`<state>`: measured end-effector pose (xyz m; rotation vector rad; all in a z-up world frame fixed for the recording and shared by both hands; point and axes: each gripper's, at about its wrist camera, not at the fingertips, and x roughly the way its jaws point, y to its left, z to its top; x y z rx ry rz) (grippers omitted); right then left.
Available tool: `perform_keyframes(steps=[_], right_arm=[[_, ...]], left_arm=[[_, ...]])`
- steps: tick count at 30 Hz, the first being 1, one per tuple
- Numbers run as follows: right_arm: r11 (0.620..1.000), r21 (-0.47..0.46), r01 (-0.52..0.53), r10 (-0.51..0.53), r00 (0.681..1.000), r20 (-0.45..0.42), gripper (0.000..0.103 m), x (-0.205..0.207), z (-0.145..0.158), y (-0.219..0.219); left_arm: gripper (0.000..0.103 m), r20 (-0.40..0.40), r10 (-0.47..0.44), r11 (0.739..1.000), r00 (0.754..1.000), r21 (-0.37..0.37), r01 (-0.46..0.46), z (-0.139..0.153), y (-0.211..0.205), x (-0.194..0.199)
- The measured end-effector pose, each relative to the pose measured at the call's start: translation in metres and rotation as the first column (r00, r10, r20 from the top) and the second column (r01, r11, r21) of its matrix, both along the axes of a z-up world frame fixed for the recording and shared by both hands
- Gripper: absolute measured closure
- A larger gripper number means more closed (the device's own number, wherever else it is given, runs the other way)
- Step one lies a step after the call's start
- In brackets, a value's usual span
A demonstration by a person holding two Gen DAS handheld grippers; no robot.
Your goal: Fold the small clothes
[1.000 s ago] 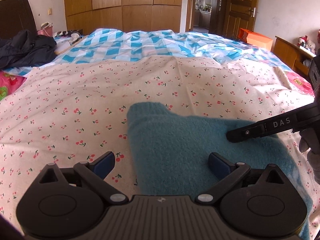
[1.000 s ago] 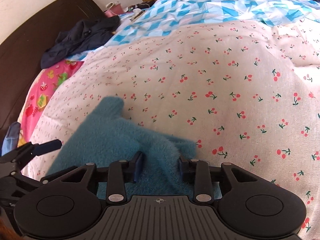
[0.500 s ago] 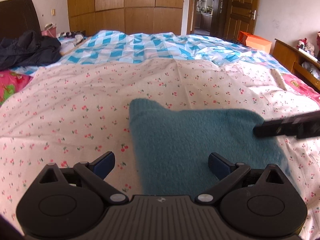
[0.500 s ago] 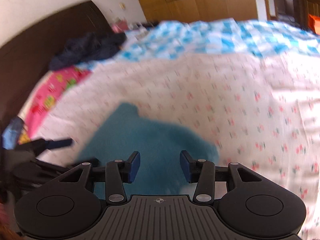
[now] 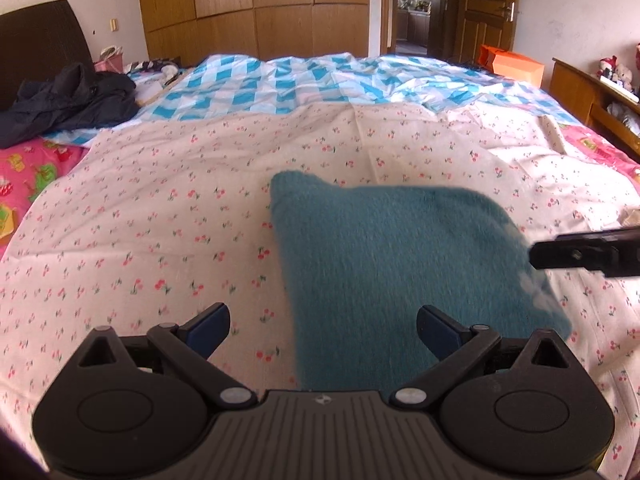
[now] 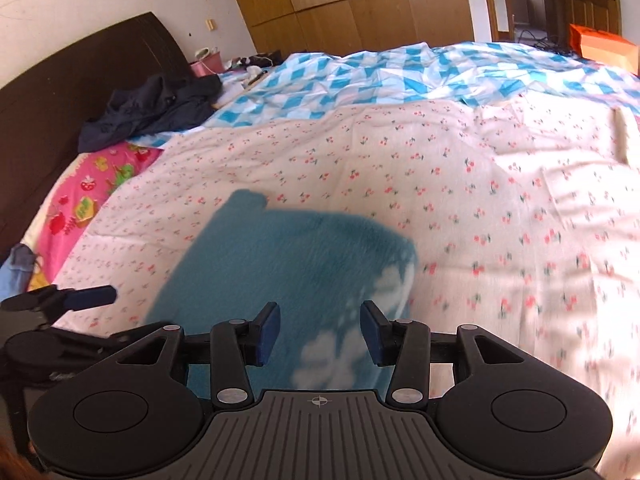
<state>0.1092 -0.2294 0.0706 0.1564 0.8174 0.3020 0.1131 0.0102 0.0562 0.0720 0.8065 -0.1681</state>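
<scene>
A teal fleece garment lies folded flat on the bed, on the cherry-print sheet, forming a rough rectangle with a small tab sticking out at its far left corner. In the right wrist view the same garment shows pale cloud-shaped patches along its near right edge.

The left gripper hovers low over the garment's near left edge with its fingers spread wide — the left blue pad is above the sheet and the right one above the fleece, and nothing is held between them. The right gripper hangs over the garment's near right part, its fingers apart with only fleece showing in the gap; neither pad grips the cloth. From the left wrist view, one finger of the right gripper reaches in from the right edge, its tip just beside the garment's right border.

Farther back lies a blue-and-white checked quilt, with a dark jacket heaped near the headboard — and wooden wardrobes behind.
</scene>
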Motion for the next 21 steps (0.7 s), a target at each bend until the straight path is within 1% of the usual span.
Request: perform_keyframes(steps=[3,6,9,10,12,13,15,19,21], right_arm=[[0.999,-0.039,0.025,-0.025,1.000,-0.009,0.052,-0.023,-0.008,0.009],[0.998,-0.044,0.039,-0.041,0.998,-0.049,0.051,-0.034,-0.023,0.014],[0.994,-0.089,0.063,-0.070,0.995,-0.077,0.051,-0.036,-0.036,0.016],[0.993,-0.091,0.071,-0.078,0.994,-0.076,0.048,-0.036,-0.039,0.015],[0.992,-0.100,0.082,-0.089,0.994,-0.064,0.045,-0.037,-0.040,0.015],[0.989,-0.116,0.091,-0.098,0.994,-0.057,0.042,-0.039,-0.041,0.016],[0.987,-0.118,0.106,-0.113,0.992,-0.053,0.041,-0.044,-0.039,0.018],[0.989,-0.114,0.096,-0.096,0.995,0.007,0.041,-0.070,-0.022,0.029],[0.990,-0.104,0.091,-0.089,0.996,0.022,0.040,-0.083,-0.017,0.034]], left_arm=[[0.000,-0.023,0.005,1.000,1.000,0.007,-0.004,-0.004,-0.001,-0.013],[0.000,-0.045,0.000,1.000,0.999,-0.002,0.000,-0.007,-0.001,-0.026],[0.000,-0.053,0.000,1.000,0.999,-0.002,0.000,-0.008,-0.001,-0.036],[0.000,-0.052,0.001,1.000,0.999,0.004,-0.001,-0.007,-0.002,-0.040],[0.000,-0.050,0.003,1.000,0.999,0.013,-0.002,-0.007,-0.001,-0.047],[0.000,-0.050,0.006,1.000,0.999,0.013,-0.005,-0.007,0.000,-0.049],[0.000,-0.057,0.020,1.000,0.998,0.002,-0.020,-0.008,0.003,-0.053],[0.000,-0.081,0.046,0.999,0.996,-0.011,-0.047,-0.016,0.010,-0.061],[0.000,-0.098,0.049,0.999,0.994,-0.018,-0.051,-0.023,0.012,-0.066]])
